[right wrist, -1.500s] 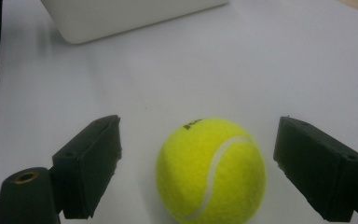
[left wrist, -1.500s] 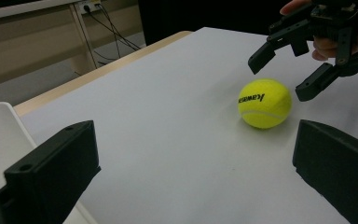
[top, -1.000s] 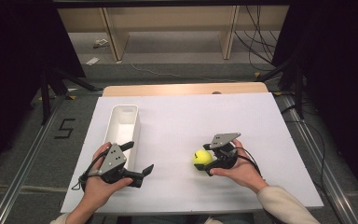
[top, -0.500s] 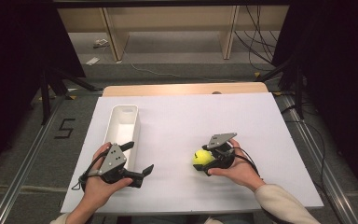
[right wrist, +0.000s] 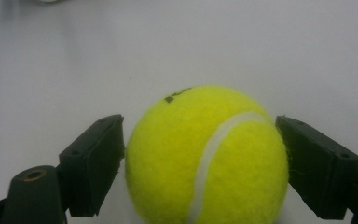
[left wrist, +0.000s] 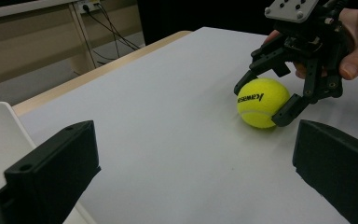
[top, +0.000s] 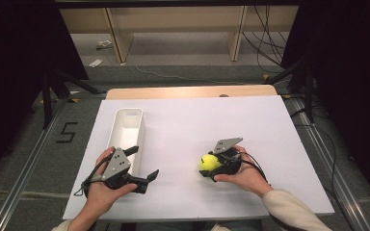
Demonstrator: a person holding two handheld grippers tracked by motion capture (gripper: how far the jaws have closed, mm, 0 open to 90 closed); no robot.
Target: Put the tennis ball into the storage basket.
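Right jaws: the right gripper (top: 214,166) has its two black jaws on either side of the fuzzy yellow-green tennis ball (top: 209,163). In the right gripper view both pads sit against the felt of the ball (right wrist: 207,158), or within a hair of it; from here I would call it grasping the ball, though how firmly it squeezes I cannot tell.

Ball: it rests on the white table sheet (top: 250,125), well to the right of the tray and on the near half of the sheet. In the left gripper view the ball (left wrist: 262,102) touches the surface, with its printed name turned towards that camera.

Why held so: the jaws meet the ball at its widest girth, low to the sheet, which looks to me like the grip one takes just before lifting it.

Left jaws: the left gripper (top: 144,179) has its jaws spread wide with nothing between them (left wrist: 191,177); they point across the sheet towards the ball.

Why placed so: the left hand (top: 107,185) parks just beside the near end of the tray, seemingly waiting.

Tray: the long white plastic tray (top: 127,132) lies lengthwise along the left side of the sheet and looks empty, a likely home for the ball.
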